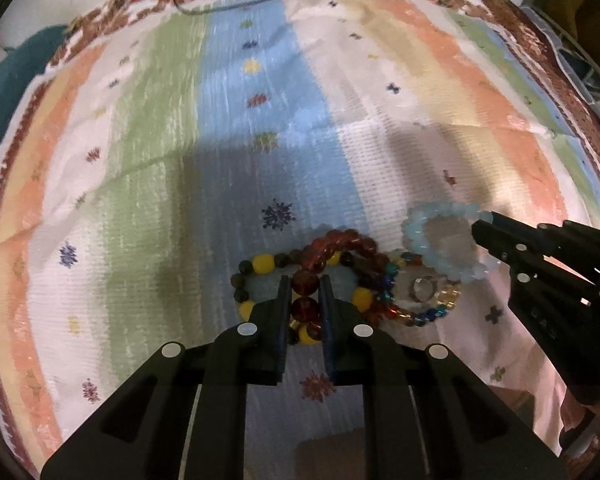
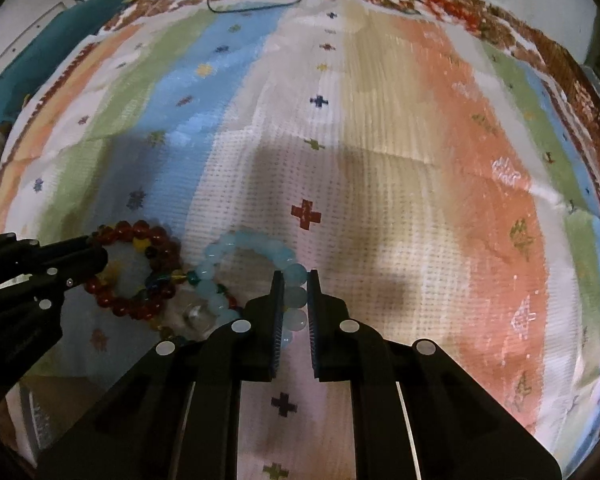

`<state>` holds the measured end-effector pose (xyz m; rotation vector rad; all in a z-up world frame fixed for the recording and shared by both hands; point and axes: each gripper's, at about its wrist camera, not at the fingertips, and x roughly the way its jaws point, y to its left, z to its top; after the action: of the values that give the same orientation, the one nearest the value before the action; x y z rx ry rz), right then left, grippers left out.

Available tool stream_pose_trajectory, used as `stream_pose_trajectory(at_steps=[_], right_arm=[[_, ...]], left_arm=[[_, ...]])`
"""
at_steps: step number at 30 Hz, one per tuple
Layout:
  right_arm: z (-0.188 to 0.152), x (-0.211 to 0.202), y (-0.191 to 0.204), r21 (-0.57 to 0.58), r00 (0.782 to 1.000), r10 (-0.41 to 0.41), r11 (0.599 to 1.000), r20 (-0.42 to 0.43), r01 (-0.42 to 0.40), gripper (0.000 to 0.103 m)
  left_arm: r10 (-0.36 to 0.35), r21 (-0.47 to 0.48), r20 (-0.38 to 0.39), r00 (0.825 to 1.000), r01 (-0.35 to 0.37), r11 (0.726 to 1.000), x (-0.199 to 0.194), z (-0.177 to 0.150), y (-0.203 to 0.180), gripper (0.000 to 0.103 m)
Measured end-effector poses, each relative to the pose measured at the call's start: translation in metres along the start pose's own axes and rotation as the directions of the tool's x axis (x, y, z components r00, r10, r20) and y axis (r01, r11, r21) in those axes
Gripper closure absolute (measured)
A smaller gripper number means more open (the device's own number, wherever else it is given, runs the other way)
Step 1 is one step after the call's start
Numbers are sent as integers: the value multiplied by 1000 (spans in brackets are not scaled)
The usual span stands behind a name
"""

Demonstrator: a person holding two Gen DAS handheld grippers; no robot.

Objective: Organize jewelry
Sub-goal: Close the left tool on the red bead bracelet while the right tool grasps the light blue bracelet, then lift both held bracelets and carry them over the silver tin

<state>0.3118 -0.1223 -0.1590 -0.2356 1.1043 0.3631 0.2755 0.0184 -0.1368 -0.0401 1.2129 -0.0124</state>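
My left gripper [image 1: 305, 280] is shut on the red bead bracelet [image 1: 342, 244], with two dark red beads pinched between its pads. Under that bracelet lies a bracelet of yellow and dark beads [image 1: 260, 266]. To its right are a multicoloured small-bead bracelet [image 1: 420, 316] and a silver ring [image 1: 422, 290]. My right gripper [image 2: 296, 276] is shut on the pale blue bead bracelet [image 2: 236, 244], gripping its right side. In the left wrist view the right gripper [image 1: 482, 222] holds that blue bracelet [image 1: 420, 236] by its right edge. In the right wrist view the left gripper [image 2: 100, 250] holds the red bracelet [image 2: 140, 232].
Everything lies on a striped cloth [image 1: 260, 100] in green, blue, white and orange with a brown patterned border. A thin dark cord necklace [image 1: 228, 4] lies at the far edge. A teal cloth [image 1: 8, 80] sits past the left border.
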Motion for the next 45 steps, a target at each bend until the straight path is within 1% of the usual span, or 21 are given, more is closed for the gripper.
stream_pose_trajectory(at_steps=[4,10,16,23,32,36,37,38,41,45], right_arm=[[-5,-14,2,-24,999,-16,1000,28,17,91],[-11,-32,-2,-5,998,27,1000,49,-27,91],[-16,-46,5,-2,996,70,998,56,-70,91],[-21,-59,13,-13,994,81,997,79,-80,91],[-24,-82,12,-14,987,97,995,128,-96,91],[-28,-92,12,-14,983,114,994,144,-113,91],[-29,-94,12,-15,982,116,993,148,-115,91],[-30,-96,12,-16,981,118,993,151,-117,91],[-33,-105,14,-22,980,106,994,171,-104,91],[-37,-115,18,-43,976,113,993,189,-106,91]], left_arm=[[8,10,22,1000,-8,1000,-15,-3,-5,90],[11,-9,43,999,-11,1000,-33,-5,-4,90],[-2,-28,73,997,5,1000,-54,-11,-3,90],[-18,-34,87,996,21,999,-69,-18,-2,90],[-43,-42,116,992,49,998,-89,-28,-1,90],[-40,-40,134,990,45,998,-98,-33,-2,90],[-27,-52,140,990,35,998,-100,-34,-1,90],[-29,-55,144,989,37,998,-103,-36,-1,90],[-35,-58,156,987,45,997,-111,-40,-2,90],[-50,-51,174,983,59,997,-122,-46,-6,90]])
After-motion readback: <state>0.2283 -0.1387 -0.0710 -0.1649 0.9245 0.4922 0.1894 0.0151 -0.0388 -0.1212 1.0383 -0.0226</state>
